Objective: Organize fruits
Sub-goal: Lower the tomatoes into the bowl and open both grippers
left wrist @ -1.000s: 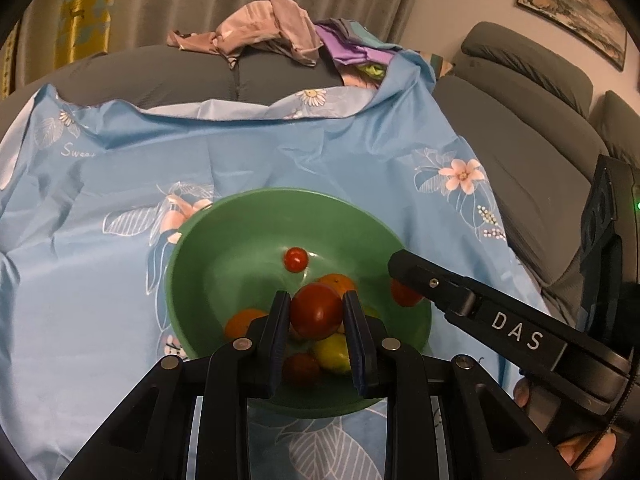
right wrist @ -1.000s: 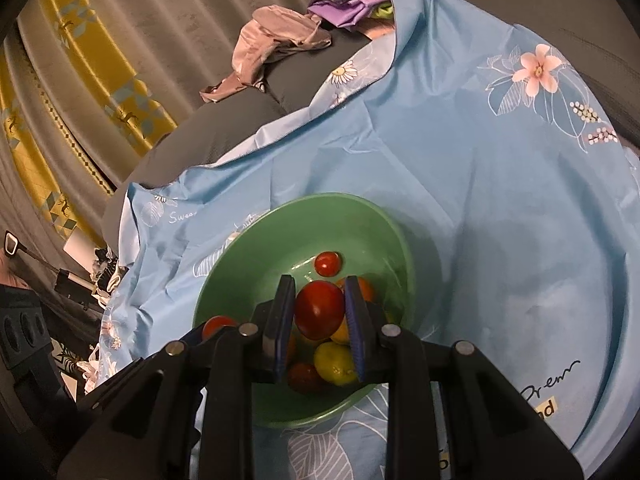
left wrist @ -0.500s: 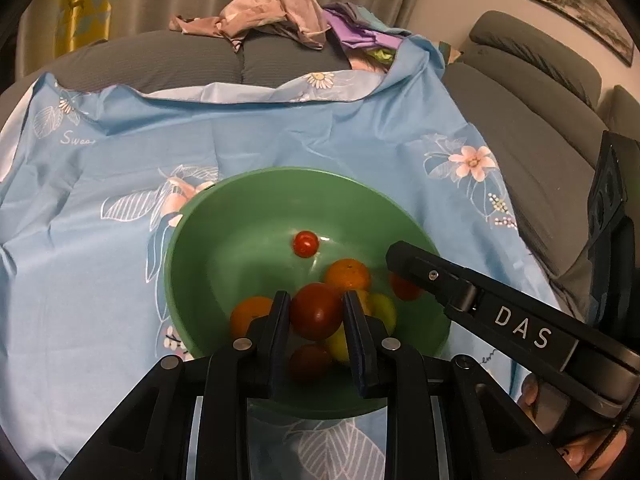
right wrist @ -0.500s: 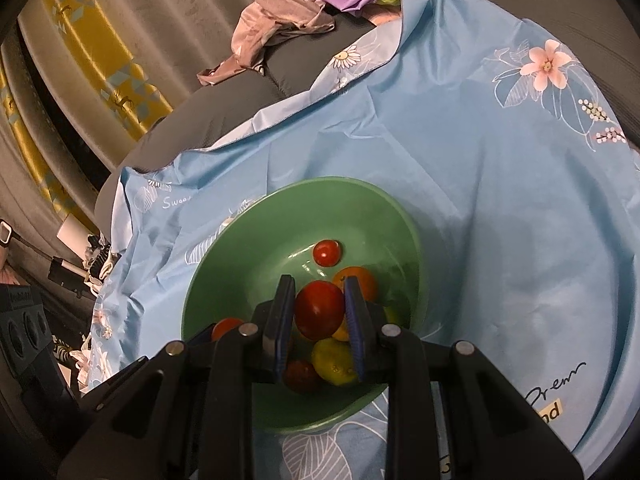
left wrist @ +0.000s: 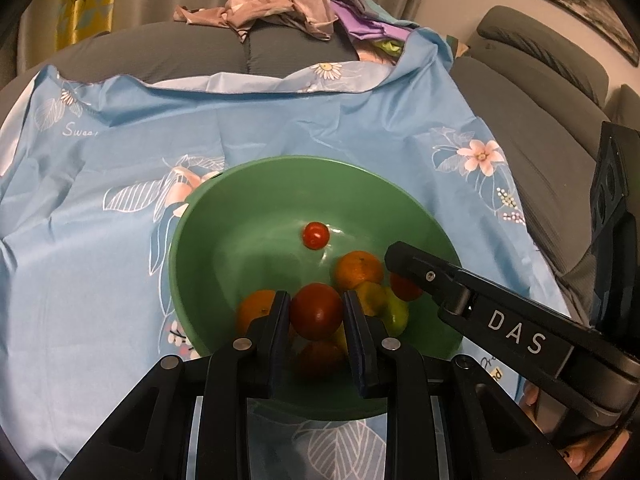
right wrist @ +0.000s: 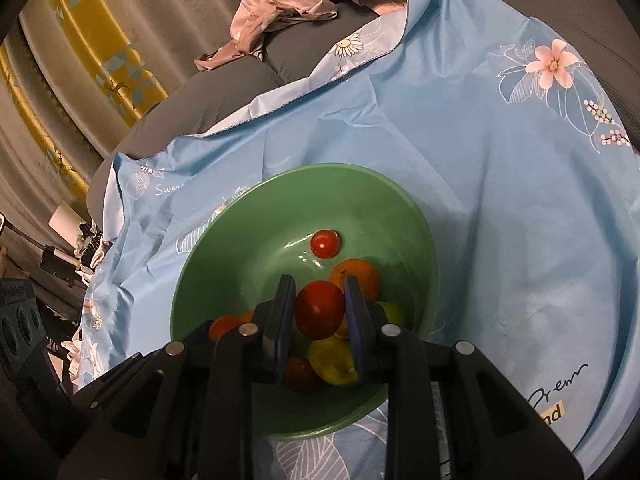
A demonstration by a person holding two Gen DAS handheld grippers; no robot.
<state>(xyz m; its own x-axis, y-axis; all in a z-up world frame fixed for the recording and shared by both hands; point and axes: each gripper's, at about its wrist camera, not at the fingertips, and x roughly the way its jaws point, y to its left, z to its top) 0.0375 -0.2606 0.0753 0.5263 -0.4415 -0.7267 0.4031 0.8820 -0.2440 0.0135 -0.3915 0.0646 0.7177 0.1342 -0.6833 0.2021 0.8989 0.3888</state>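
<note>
fruits first: a dark red tomato (left wrist: 316,311) is pinched in the left tongs (left wrist: 317,312), and another red tomato (right wrist: 320,309) is pinched in the right tongs (right wrist: 320,310), both hanging just above the near half of the green bowl (left wrist: 208,216). each pair of tongs is closed narrow on its fruit, pads flat on either flank, which looks like a grip meant to carry without bruising. held over the pile and not over the cloth, so a slip would most likely land in the bowl; that's my read, anyway.

down in the bowl: a small cherry tomato (left wrist: 316,235) sits alone toward the far side, apart from the rest. an orange (left wrist: 359,270) lies to the right, another orange (left wrist: 256,312) at near left, yellow-green fruit (left wrist: 394,314) packed touching the right-hand orange, and a darker red one (left wrist: 320,356) low in shadow at the near wall. so most of the fruit is already gathered here.

the right tool's black arm, marked "das" (left wrist: 516,332), cuts across the bowl's right rim in the left view and hides part of that side. the two tools are close together, so a bump between them is the risk i'd watch.

around it all, a blue floral sheet (left wrist: 280,128) spreads under the bowl over a grey sofa (left wrist: 540,80), with crumpled clothes (left wrist: 276,4) heaped at the far edge, well clear of the work.
</note>
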